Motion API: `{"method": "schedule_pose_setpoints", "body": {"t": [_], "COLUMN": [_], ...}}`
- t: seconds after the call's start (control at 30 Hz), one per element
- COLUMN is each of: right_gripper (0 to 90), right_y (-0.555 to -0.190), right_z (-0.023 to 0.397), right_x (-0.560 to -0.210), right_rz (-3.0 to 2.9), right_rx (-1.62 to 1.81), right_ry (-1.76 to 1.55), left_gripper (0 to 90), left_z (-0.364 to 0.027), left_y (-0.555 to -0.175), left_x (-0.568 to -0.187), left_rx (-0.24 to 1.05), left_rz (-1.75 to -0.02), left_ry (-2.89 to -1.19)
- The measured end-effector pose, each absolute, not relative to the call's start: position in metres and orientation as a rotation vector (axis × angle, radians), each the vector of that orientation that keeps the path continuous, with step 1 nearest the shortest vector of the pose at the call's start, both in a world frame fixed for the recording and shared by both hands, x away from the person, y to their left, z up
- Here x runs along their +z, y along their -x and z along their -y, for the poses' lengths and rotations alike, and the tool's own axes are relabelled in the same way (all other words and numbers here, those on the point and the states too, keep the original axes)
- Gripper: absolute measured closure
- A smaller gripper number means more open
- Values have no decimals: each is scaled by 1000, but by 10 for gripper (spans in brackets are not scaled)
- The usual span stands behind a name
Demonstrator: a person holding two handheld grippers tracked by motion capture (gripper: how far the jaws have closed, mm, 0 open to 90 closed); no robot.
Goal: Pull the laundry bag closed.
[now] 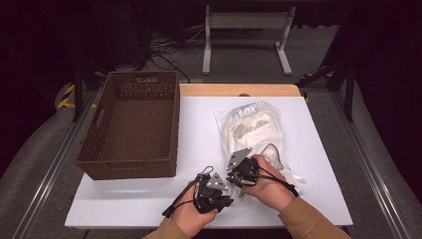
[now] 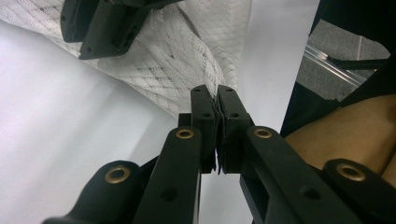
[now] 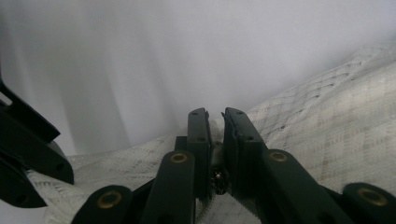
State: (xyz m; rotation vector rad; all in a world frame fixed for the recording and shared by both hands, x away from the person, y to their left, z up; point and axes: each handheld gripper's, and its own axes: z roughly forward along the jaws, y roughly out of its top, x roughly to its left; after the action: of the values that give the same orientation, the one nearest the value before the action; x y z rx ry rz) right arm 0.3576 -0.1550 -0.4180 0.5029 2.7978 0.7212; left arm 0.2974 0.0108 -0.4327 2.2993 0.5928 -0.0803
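Observation:
A clear plastic bag (image 1: 251, 124) with white mesh-like cloth inside lies on the white table (image 1: 199, 134), right of the middle. Both grippers are at its near edge. My left gripper (image 1: 228, 200) is shut, and a thin fold of the bag (image 2: 177, 65) runs in between its tips (image 2: 217, 93). My right gripper (image 1: 239, 185) stands just beyond it, pointing down at the same edge. Its jaws (image 3: 215, 116) are almost together, with bag material (image 3: 336, 130) pinched between them. Each gripper shows in the other's view: the right gripper (image 2: 107, 23) and the left gripper (image 3: 28, 158).
A brown wicker basket (image 1: 175, 124), with nothing in it, stands on the table's left part. A wooden strip (image 1: 239, 90) runs along the far edge. White table surface lies between basket and bag. Beyond the table are cables and a white frame (image 1: 246, 30) on the floor.

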Motion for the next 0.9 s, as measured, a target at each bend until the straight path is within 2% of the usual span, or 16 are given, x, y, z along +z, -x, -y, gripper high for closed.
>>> {"method": "schedule_pose_setpoints", "body": {"t": [0.4, 0.9], "right_gripper": [808, 765], "right_y": [-354, -345], "right_z": [161, 191], "right_x": [-406, -393], "right_rz": [-2745, -2692], "right_rx": [830, 936], "right_ry": [-526, -601], "left_gripper": [877, 874], "left_z": [-11, -13], "left_y": [-298, -298], "left_x": [-434, -436], "left_rx": [-84, -94], "left_rz": [-589, -603], "left_ry": [-2297, -2299]}}
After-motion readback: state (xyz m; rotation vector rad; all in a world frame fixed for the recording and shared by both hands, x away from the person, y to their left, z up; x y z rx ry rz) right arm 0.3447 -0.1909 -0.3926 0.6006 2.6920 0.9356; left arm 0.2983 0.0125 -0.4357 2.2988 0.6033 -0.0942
